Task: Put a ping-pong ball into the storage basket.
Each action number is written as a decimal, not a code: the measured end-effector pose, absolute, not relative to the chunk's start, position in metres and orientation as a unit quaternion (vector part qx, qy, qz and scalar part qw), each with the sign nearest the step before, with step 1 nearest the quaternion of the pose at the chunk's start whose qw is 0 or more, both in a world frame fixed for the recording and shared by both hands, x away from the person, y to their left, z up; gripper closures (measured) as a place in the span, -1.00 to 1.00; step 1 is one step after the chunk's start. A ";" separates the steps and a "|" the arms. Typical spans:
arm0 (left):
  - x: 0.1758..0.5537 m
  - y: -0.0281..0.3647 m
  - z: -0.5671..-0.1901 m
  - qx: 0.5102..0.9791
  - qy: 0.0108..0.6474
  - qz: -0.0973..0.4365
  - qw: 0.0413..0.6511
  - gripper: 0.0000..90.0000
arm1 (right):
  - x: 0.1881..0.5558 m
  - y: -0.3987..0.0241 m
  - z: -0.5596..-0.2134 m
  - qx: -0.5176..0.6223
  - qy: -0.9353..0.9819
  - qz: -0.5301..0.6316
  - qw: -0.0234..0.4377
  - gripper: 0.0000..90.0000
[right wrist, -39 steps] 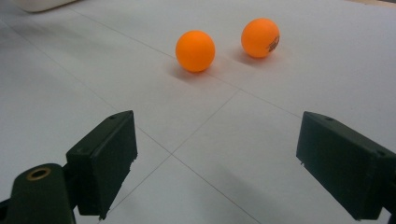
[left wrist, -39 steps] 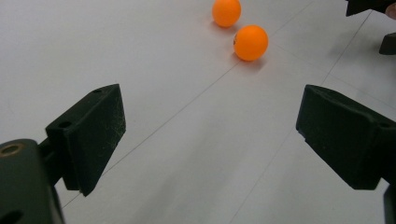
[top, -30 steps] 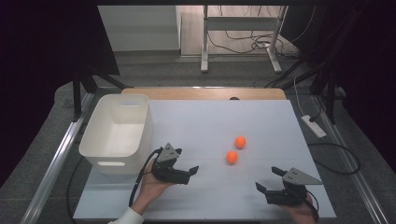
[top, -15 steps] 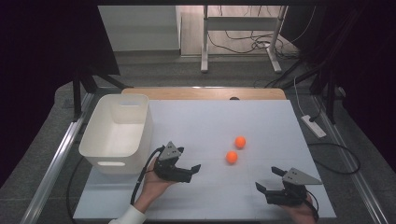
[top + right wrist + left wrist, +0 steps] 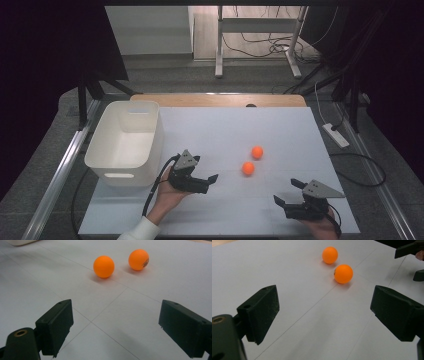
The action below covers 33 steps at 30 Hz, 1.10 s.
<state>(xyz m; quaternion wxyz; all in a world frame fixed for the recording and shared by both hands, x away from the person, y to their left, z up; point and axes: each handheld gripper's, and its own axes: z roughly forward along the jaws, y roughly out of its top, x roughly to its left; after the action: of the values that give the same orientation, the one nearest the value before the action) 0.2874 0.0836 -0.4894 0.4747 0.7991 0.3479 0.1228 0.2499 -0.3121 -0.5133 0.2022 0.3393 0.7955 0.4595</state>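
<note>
Orange balls, near (image 5: pixel 248 168) and far (image 5: pixel 257 152): smooth, round, apart on matte white bench (image 5: pixel 240 125); we see nothing between them and both hand-held grippers, left (image 5: pixel 209 182) and right (image 5: pixel 286 193), jaws spread, empty. White plastic bin (image 5: pixel 102 163) leftward.

I count two orange balls on the table: one nearer me (image 5: pixel 248 168) and one a little farther back (image 5: pixel 257 152), close together but not touching. From my left gripper's view I get the same pair, two balls, and from my right gripper's view two again, one of them with small dark print on its side. One white bin (image 5: pixel 125 141), sitting at my left on the sheet. One white table sheet (image 5: pixel 235 125) under it all. I'm holding two grippers, my left gripper (image 5: pixel 212 181) and my right gripper (image 5: pixel 286 192), each with two black jaws spread wide, four jaws in all.
</note>
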 end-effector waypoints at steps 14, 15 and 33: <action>0.297 0.067 -0.486 0.806 0.338 0.106 0.474 -0.79 | 0.250 -0.312 -0.513 0.342 0.794 0.459 0.203 -0.73; 0.297 0.066 -0.486 0.807 0.337 0.105 0.474 -0.79 | 0.250 -0.312 -0.513 0.342 0.795 0.459 0.203 -0.73; 0.306 0.052 -0.485 0.810 0.333 0.082 0.475 -0.79 | 0.250 -0.312 -0.514 0.341 0.795 0.459 0.202 -0.73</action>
<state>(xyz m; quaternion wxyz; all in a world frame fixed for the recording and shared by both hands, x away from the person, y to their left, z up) 0.3063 0.0519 -0.4851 0.4752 0.8102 0.3332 0.0819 0.2499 -0.3116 -0.5139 0.2017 0.3411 0.7952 0.4589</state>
